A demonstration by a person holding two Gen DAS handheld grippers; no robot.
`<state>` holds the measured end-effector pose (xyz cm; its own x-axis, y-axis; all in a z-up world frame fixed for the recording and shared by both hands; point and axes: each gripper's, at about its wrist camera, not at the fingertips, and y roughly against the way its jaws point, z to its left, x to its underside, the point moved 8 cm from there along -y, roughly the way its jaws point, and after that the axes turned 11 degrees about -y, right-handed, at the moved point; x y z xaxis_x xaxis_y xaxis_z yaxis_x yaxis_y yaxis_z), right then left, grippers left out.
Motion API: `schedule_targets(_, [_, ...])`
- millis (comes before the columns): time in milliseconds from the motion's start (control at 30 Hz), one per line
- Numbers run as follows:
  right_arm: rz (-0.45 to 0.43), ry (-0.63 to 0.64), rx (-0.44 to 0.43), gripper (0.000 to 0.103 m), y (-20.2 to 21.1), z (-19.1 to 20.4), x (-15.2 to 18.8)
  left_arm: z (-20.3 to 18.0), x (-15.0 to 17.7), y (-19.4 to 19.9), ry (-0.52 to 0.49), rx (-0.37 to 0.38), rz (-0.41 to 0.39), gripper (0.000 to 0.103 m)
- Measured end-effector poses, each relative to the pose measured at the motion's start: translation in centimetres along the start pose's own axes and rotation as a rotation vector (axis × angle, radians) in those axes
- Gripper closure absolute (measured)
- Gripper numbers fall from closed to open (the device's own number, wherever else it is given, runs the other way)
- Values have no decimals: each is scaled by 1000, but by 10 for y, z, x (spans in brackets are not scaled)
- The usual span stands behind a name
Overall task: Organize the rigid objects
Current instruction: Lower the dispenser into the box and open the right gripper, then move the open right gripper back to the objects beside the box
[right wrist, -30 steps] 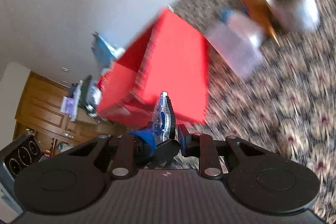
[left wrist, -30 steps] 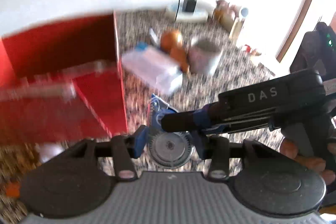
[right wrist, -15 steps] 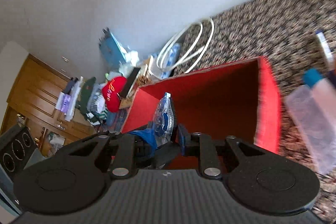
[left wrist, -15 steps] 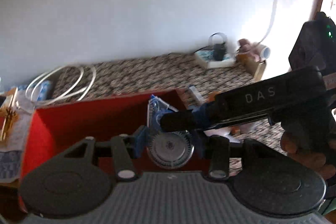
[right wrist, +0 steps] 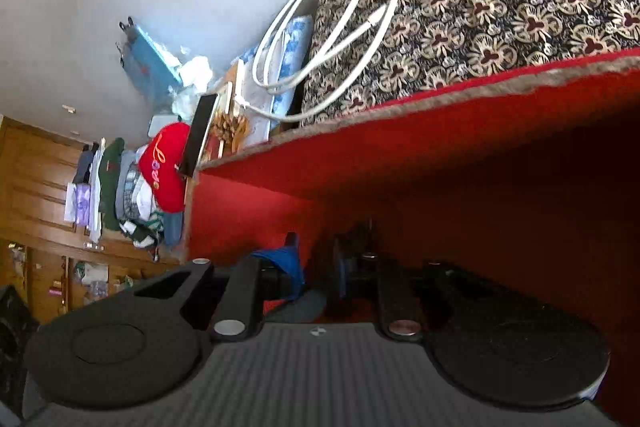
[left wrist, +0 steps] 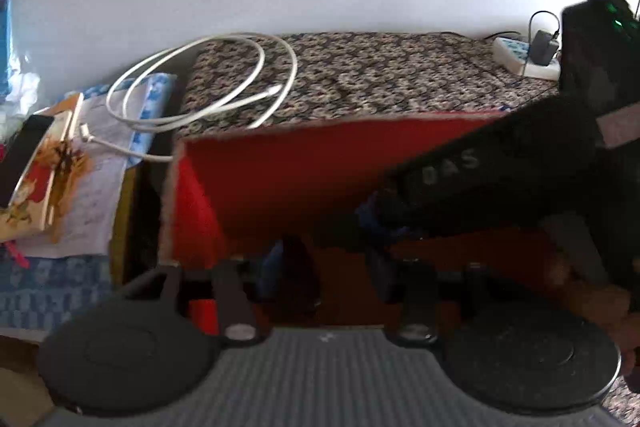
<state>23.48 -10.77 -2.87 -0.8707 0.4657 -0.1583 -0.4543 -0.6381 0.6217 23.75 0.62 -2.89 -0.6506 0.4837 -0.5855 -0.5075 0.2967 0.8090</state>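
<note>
Both grippers lowered inside the red box (left wrist: 320,155) to drop off a correction tape dispenser (left wrist: 298,267)
Left gripper (left wrist: 324,267) fingers stand apart around the shadowed dispenser, grip unclear; right gripper (right wrist: 320,261) fingers, just closing, meet on nothing visible

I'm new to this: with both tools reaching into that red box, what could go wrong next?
The right tool crosses in front of the left tool inside the red box; they might knock together or hit a wall. Its inside is dark, so judging a release looks hard. The white cable lies beyond the far rim and might snag.
</note>
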Motion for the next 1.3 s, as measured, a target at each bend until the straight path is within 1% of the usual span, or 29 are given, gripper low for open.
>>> schedule_targets(33, [-12,10,13,103,3,0,0,2,3,2,-7,4,-7,59])
schedule_targets(100, [-33,23,33,103,6,0,-2,2,5,10,-23,13,-32,58])
schedule_targets(167, [-53,36,40,103,12,0,-4,2,5,19,-54,-13,-66,57])
schedule_targets(233, [-80,51,49,103,20,0,-3,2,6,25,-66,-22,-86,56])
schedule_targets(367, [-146,88,76,102,39,2,5,4,6,32,-45,-16,-85,56])
schedule_targets(433, [-185,111,83,102,50,5,12,4,7,34,-37,-25,-71,51])
schedule_targets(467, [-200,117,86,102,53,6,16,4,7,34,-40,-39,-60,50])
schedule_targets(500, [-212,117,87,102,57,7,19,3,8,34,-44,-52,-48,47])
schedule_targets(600, [-245,99,61,101,66,9,29,-4,14,36,-64,-74,-19,44])
schedule_targets(633, [-260,90,51,101,69,10,32,-5,16,36,-68,-78,-16,40])
schedule_targets(667, [-275,84,45,97,72,11,34,-7,18,37,-70,-83,-8,39])
schedule_targets(700, [-293,84,41,96,76,12,37,-8,19,38,-70,-88,-6,37])
schedule_targets(833, [-341,105,41,95,86,18,51,-12,23,46,-67,-115,-25,30])
schedule_targets(900, [-349,106,18,94,90,20,57,-15,25,53,-66,-131,-35,27])
schedule_targets(1000, [-377,105,-18,93,100,23,65,-18,26,65,-60,-159,-49,17])
schedule_targets(1133, [-421,103,-52,91,116,21,75,-25,27,84,-69,-227,-72,13])
schedule_targets(1300, [-467,145,-80,90,136,20,92,-35,33,102,-52,-264,-70,13])
